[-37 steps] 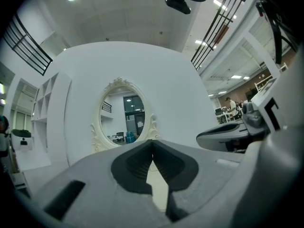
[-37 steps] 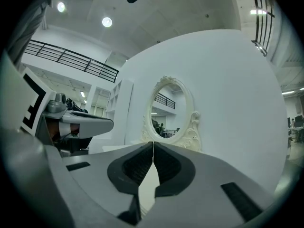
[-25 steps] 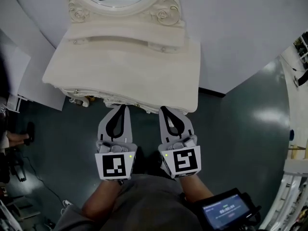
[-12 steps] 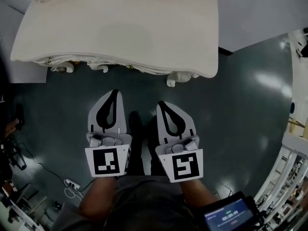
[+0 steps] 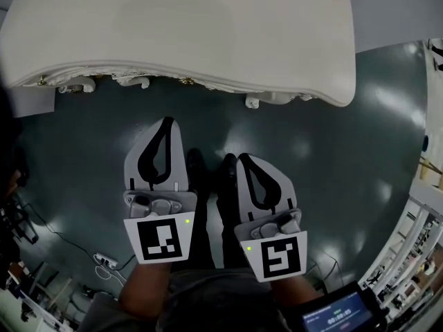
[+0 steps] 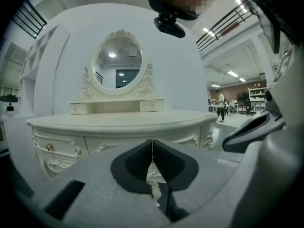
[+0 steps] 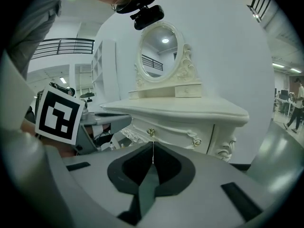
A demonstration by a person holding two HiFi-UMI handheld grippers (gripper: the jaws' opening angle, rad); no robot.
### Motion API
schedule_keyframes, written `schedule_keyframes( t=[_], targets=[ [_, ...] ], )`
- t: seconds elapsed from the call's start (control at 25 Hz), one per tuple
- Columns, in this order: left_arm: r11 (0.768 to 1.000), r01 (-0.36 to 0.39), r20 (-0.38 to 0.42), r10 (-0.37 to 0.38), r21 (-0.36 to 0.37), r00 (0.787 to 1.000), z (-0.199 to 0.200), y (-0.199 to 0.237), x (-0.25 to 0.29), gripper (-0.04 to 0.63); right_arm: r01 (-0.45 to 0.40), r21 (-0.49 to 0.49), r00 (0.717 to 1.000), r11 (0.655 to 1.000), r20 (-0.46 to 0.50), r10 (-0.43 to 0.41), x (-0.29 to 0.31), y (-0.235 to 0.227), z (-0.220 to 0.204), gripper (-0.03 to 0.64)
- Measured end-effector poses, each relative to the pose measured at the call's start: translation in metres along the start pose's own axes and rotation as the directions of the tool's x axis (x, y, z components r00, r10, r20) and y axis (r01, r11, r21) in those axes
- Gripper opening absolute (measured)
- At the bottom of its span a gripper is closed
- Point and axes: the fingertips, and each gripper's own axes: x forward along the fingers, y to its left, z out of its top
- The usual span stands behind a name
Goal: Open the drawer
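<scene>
A cream dressing table (image 5: 180, 33) fills the top of the head view, with small gold knobs (image 5: 185, 81) along its carved front edge. Both grippers hang over the floor in front of it, well short of that edge. My left gripper (image 5: 166, 122) is shut and holds nothing, and so is my right gripper (image 5: 243, 158). In the left gripper view the shut tips (image 6: 152, 141) point at the table front, with a drawer knob (image 6: 48, 147) off to the left. In the right gripper view the tips (image 7: 152, 144) sit just under a gold drawer knob (image 7: 151, 132).
The floor (image 5: 346, 151) is dark green and glossy. A power strip with cables (image 5: 104, 261) lies at lower left and shelving (image 5: 415, 254) stands at the right. An oval mirror (image 6: 118, 63) and two small upper drawers top the table. People walk in the far background (image 6: 220, 103).
Both grippers have dropped lower and now sit farther from the table's front edge in the head view. The mirror has slid out of the top of that view. Both grippers stay shut.
</scene>
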Motion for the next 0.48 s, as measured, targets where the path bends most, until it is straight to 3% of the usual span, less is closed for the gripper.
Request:
schedule_keyframes(
  t=[0.08,0.16,0.24,0.48],
  targets=[
    [1.0,0.011,0.007,-0.011,-0.019,1.0,-0.008,-0.001,0.005,0.024,0.001,0.004,1.0,1.0,-0.008,-0.001,0.002,0.0,-0.007,0.014],
    [0.999,0.032,0.018,-0.031,-0.037,0.999,-0.015,-0.005,0.01,0.142,0.003,0.008,1.0,1.0,-0.024,-0.002,0.003,-0.001,-0.015,0.014],
    [0.998,0.049,0.031,-0.047,-0.046,0.998,-0.019,-0.007,0.016,0.212,0.007,0.014,0.999,1.0,-0.037,-0.007,0.006,-0.003,-0.024,0.014],
    [0.998,0.046,0.025,-0.044,-0.054,0.999,-0.034,-0.005,0.028,0.227,0.011,0.016,0.998,1.0,-0.055,-0.011,0.01,-0.005,-0.034,0.015]
  ],
)
